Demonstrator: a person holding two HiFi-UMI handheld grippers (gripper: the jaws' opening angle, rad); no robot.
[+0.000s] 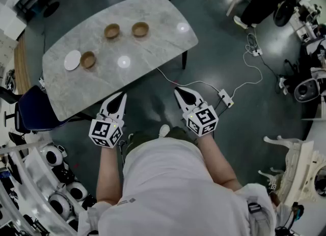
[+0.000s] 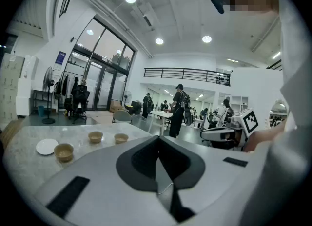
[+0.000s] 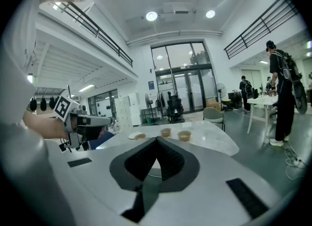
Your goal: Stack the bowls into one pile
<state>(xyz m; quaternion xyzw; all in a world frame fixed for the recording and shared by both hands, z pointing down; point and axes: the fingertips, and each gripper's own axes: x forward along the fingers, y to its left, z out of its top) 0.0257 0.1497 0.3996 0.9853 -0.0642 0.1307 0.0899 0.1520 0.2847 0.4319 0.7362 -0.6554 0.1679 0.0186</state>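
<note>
Head view: left hand-held gripper (image 1: pixel 121 97) and right hand-held gripper (image 1: pixel 179 92) closed, empty

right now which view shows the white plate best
The head view: it looks down on the whole white plate, beside a bowl on the table. The left gripper view shows it low and flattened; the right gripper view, tiny and far.

pale marble table (image 1: pixel 153 47) carries one bowl (image 1: pixel 112 31) beside a second bowl (image 1: pixel 140 29); third bowl (image 1: pixel 88 59) sits apart, just beside a white plate (image 1: pixel 72 60).
</note>
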